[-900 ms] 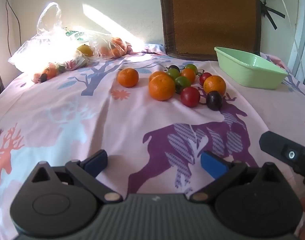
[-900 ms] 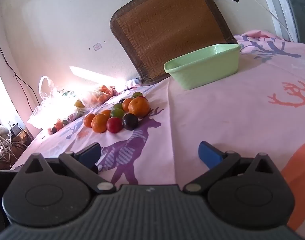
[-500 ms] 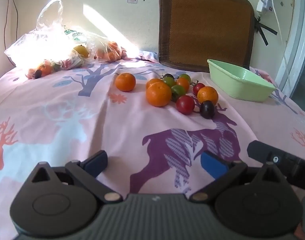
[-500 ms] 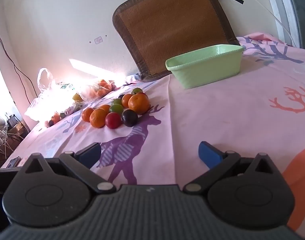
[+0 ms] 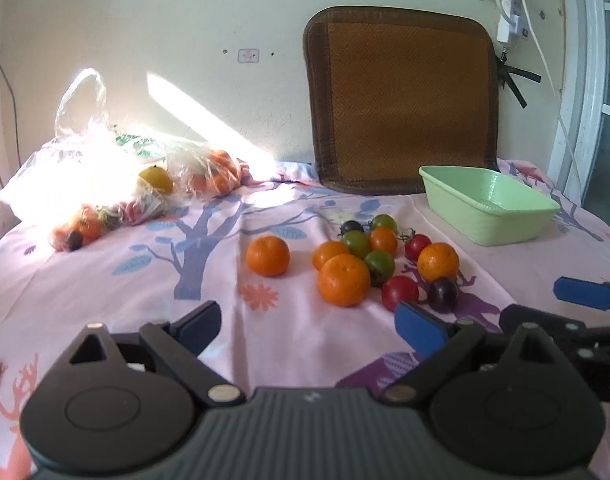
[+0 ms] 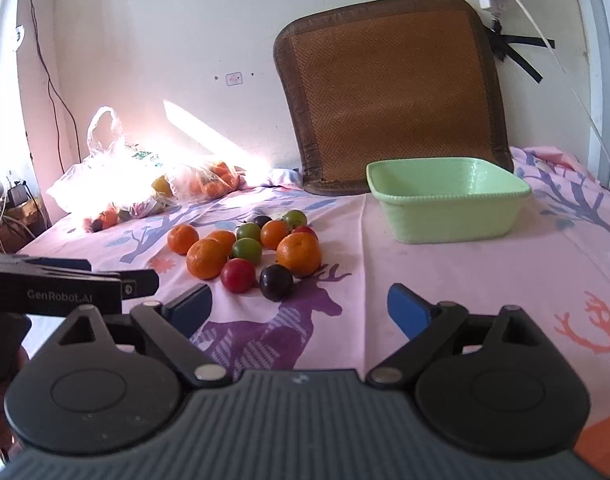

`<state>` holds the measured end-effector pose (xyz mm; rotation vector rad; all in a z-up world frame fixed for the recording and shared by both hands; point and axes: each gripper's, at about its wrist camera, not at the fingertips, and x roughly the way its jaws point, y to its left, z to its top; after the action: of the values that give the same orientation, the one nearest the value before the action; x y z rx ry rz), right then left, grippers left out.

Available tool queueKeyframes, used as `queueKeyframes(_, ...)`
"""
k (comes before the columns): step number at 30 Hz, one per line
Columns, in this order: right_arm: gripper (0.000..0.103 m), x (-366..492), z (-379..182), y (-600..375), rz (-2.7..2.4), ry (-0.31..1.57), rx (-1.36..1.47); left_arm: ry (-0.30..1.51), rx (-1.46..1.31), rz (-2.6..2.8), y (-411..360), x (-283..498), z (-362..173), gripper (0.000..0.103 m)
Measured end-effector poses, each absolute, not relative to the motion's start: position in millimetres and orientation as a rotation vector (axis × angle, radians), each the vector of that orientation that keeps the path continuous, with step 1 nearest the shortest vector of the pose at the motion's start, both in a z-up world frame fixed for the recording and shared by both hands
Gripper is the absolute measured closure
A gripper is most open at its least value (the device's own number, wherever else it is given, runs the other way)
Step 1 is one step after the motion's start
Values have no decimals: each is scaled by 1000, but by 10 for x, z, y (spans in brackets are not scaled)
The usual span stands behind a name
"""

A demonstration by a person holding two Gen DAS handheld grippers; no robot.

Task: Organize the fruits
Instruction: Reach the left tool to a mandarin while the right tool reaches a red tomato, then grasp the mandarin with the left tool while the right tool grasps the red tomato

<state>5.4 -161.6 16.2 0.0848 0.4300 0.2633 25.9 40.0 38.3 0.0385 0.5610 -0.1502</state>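
Several round fruits (image 6: 249, 252) lie loose and touching in a cluster on the cloth-covered surface (image 6: 445, 280), left of the empty green basin (image 6: 445, 200); contact with one piece is likely to roll its neighbours, since nothing restrains them. Both the left gripper (image 5: 307, 320) and right gripper (image 6: 301, 308) point slightly downward, short of the cluster. Jaws on each stand wide apart, holding nothing.

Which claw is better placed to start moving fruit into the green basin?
Probably the right claw: open, empty, the dark fruit sits just ahead and the green basin lies on its side. The left claw, also open, faces bare cloth left of the pile.
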Motion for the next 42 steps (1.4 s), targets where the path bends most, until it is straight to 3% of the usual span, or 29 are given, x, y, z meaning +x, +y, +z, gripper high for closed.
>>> queueKeyframes(4, 42, 229, 172, -1580, 287, 470, 77, 583, 41, -221, 430, 391, 389, 32)
queueKeyframes(7, 52, 319, 173, -1520, 308, 488, 55, 611, 7, -275, 440, 486, 356, 41)
queueKeyframes(9, 55, 398, 186, -1454, 315, 499, 39, 608, 3, -301, 424, 525, 362, 41)
queueKeyframes(14, 55, 395, 192, -1379, 314, 515, 10, 602, 37, -360, 301, 590, 340, 46)
queueKeyframes(23, 58, 452, 230, -1307, 361, 516, 10, 661, -47, -334, 485, 864, 257, 47)
queueKeyframes(30, 61, 504, 196, -975, 413, 488, -165, 681, -77, -371, 459, 1015, 227, 47)
queueKeyframes(33, 62, 528, 161, -833, 412, 463, -274, 690, -71, -379, 435, 1045, 185, 62)
queueKeyframes(41, 63, 614, 47, -611, 411, 448, -519, 641, -90, -359, 660, 781, 257, 63)
queueKeyframes(42, 64, 619, 35, -601, 411, 444, -541, 638, -93, -358, 689, 735, 263, 67)
